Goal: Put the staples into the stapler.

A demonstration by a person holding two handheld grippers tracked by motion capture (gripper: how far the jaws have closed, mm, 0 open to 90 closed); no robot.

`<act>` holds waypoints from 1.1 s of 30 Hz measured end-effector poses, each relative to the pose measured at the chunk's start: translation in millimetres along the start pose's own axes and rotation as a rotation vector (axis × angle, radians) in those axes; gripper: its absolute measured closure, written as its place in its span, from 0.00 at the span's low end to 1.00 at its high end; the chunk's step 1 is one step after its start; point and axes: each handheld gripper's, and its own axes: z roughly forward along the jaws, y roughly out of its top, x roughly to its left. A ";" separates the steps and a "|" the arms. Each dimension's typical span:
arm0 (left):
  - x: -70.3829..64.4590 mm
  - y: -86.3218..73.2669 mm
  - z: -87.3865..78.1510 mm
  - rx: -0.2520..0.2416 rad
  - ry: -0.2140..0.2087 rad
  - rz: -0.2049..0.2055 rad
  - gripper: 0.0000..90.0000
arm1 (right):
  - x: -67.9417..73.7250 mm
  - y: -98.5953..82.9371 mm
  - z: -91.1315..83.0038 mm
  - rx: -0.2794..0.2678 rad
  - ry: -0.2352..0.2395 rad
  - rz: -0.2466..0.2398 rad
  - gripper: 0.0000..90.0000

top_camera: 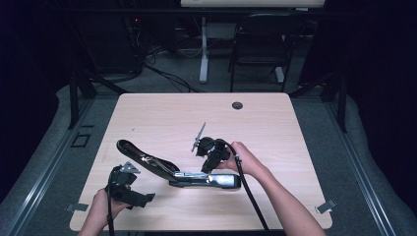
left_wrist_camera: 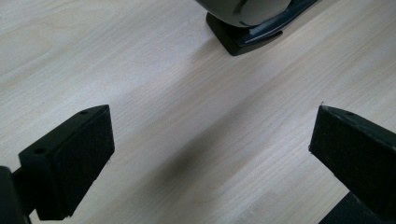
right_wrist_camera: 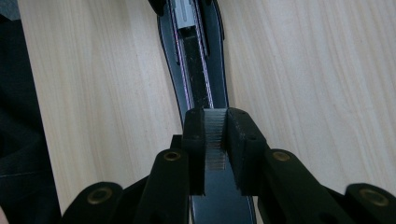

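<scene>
Overhead light fell bright on table (top_camera: pixel 275 123); room around stayed dark. High view soft, low in detail. Left gripper (left_wrist_camera: pixel 210 154) cast diffuse shadow between its blurred near jaws. Stapler (right_wrist_camera: pixel 198 70) ahead of right gripper (right_wrist_camera: pixel 215 135) showed faint glare.

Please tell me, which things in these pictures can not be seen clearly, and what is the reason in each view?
- Stapler: in the left gripper view the top edge cuts it off.
- Staple strip: in the right gripper view the right gripper's jaws cover its sides, so its length is unclear.
- Stapler channel: loaded or not, too dark to tell.
- Left gripper: in the high view its jaws are too small to judge.
</scene>
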 end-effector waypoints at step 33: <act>0.1 0.1 0.9 0.007 -0.002 0.006 0.00 | 2.0 7.7 15.4 0.040 0.024 -0.079 0.87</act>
